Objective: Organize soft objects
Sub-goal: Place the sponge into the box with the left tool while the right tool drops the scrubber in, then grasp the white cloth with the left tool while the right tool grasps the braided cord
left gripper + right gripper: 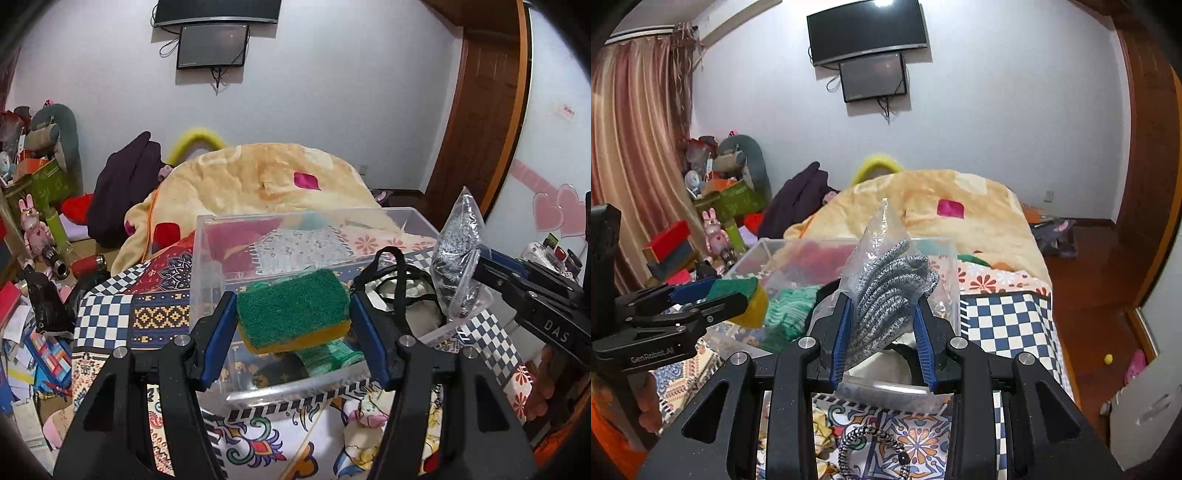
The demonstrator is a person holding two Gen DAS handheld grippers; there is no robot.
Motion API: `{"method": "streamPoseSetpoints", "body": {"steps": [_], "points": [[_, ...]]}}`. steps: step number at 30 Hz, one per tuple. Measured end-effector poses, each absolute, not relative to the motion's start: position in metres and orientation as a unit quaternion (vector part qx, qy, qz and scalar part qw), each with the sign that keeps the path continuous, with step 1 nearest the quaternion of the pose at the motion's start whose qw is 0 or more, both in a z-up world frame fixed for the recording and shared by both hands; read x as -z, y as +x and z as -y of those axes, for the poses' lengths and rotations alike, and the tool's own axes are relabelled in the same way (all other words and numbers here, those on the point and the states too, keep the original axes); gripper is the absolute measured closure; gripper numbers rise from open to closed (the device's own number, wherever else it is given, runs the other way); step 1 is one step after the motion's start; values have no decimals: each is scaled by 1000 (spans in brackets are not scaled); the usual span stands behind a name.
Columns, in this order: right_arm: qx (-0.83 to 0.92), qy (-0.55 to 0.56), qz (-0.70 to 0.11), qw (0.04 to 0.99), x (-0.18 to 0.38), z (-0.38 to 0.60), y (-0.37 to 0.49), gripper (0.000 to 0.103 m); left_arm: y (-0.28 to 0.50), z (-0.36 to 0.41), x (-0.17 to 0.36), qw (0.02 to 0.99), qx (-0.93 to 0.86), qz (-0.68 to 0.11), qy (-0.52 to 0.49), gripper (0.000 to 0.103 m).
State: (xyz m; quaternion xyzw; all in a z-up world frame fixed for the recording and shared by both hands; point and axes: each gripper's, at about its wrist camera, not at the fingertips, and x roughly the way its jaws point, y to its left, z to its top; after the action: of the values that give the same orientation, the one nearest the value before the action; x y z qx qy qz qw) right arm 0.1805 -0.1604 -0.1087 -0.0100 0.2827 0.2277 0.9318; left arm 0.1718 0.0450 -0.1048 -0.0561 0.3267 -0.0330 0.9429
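My left gripper (293, 314) is shut on a green-and-yellow sponge (291, 306) and holds it above the near part of a clear plastic box (207, 258). A green knitted cloth (328, 358) lies in the box under the sponge. My right gripper (882, 332) is shut on a clear bag of grey knitted fabric (886, 288), held above the box's right side (951, 266). The same bag (456, 251) shows at the right of the left wrist view. The sponge (742, 291) shows at the left of the right wrist view.
The box stands on a bed with a patterned, checkered cover (110, 310). A yellow blanket (258, 173) is heaped behind it. A white pouch with black straps (399, 288) lies right of the box. Clutter and toys (37, 229) fill the floor at left. A striped cord (871, 446) lies near.
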Motion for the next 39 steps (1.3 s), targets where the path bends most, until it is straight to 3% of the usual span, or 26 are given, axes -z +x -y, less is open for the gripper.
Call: {"method": "streamPoseSetpoints", "body": {"steps": [15, 18, 20, 27, 31, 39], "points": [[-235, -41, -322, 916, 125, 141, 195, 72, 182, -39, 119, 929, 45, -363, -57, 36], [-238, -55, -326, 913, 126, 139, 190, 64, 180, -40, 117, 928, 48, -363, -62, 34], [-237, -60, -322, 915, 126, 140, 187, 53, 177, -41, 114, 928, 50, -362, -67, 34], [-239, -64, -306, 919, 112, 152, 171, 49, 153, -44, 92, 939, 54, -330, -77, 29], [-239, -63, -288, 925, 100, 161, 156, 40, 135, -47, 77, 946, 55, -309, -78, 27], [-232, -44, -271, 933, 94, 184, 130, 21, 96, -50, 70, 951, 46, -296, -72, 11]]}}
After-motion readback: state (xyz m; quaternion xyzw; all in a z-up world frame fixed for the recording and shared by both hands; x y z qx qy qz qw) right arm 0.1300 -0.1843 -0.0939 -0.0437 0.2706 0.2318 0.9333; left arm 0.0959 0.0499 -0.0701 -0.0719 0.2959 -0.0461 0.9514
